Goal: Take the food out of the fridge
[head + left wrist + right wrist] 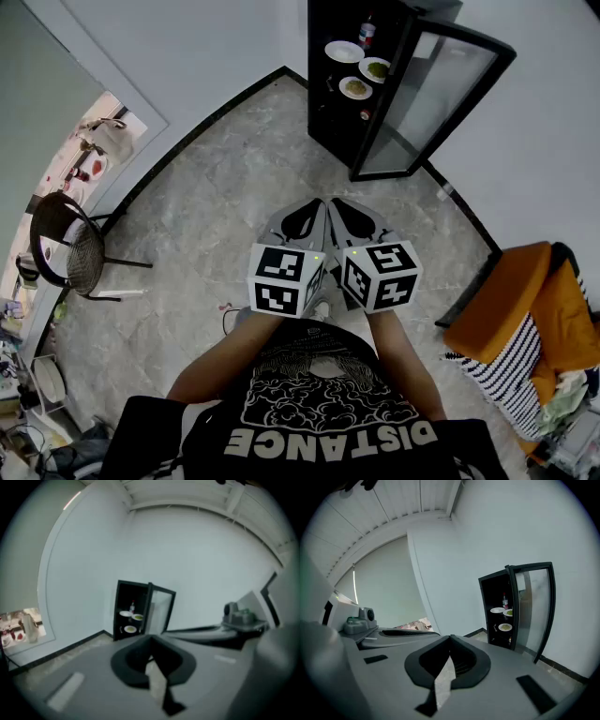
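The left gripper (313, 212) and the right gripper (343, 212) are held side by side in front of the person's chest, nearly touching each other, both tipped slightly downward. Each gripper view shows its own jaws closed tip to tip with nothing between them, so both are empty. The task looks to be at its very start, the approach: the fridge (328, 122) stands well apart from the grippers, in the far corner of the room, with its glass door (436, 94) already swung open. On its shelves sit three plates of food, a pale one (344, 52), one with something green (377, 69) and a third below them (355, 88), with a bottle (367, 33) behind at the top. The next move probably calls for walking across to the fridge, opening one gripper's jaws and bringing them level to a plate's rim while keeping clear of the door's edge. The floor (216, 197) is grey marbled stone, bounded by a black skirting line under plain white walls. A dark round-backed chair (66, 246) stands to the person's left, and orange and striped cloth (520, 300) lies piled to the right.
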The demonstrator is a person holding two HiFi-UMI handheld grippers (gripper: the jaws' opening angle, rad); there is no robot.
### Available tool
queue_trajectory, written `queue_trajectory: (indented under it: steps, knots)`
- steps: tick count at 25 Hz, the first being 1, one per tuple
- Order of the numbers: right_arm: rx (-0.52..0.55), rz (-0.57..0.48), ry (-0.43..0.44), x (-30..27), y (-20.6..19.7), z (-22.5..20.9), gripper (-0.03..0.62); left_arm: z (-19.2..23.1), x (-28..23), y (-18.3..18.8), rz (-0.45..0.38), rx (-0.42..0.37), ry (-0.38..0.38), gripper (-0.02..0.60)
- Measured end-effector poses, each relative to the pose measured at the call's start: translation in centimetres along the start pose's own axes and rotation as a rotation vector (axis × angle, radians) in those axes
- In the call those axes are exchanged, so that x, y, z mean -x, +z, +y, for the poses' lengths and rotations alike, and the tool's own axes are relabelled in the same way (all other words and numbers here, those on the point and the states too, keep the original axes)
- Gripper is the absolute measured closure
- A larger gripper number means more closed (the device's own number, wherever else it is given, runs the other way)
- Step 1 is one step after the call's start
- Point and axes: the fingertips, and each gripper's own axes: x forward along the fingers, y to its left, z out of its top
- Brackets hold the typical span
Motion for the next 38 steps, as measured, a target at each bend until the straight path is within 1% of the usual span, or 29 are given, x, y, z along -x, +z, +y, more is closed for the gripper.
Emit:
queue_trajectory:
  steps: [11,17,22,27,38]
  knots:
    - [0.011,-0.002,0.007,0.8,-0.3,-1.4,0.591,-1.3,-1.0,-0.4,0.017,0.002,0.011,0.580]
    - [0.011,0.008,0.011,0.0,-0.1,-1.9,0.591,-0.6,-1.6,-0.2,0.017,0.012,0.026,0.581]
    - [0.016,0.014,0.007,-1.9,0.2,-2.0,0.591,1.5,-2.5,0.1,0.009,0.026,0.030,0.581]
    - [0.019,0.023,-0.007,-4.8,1.2,-2.0,0.591,4.2,-4.2,0.9,0.011,0.044,0.006,0.581]
    - [-0.002,0.036,-0.044,-14.4,5.1,-2.8,0.591,12.6,-9.4,3.9,0.029,0.054,-0.039,0.581]
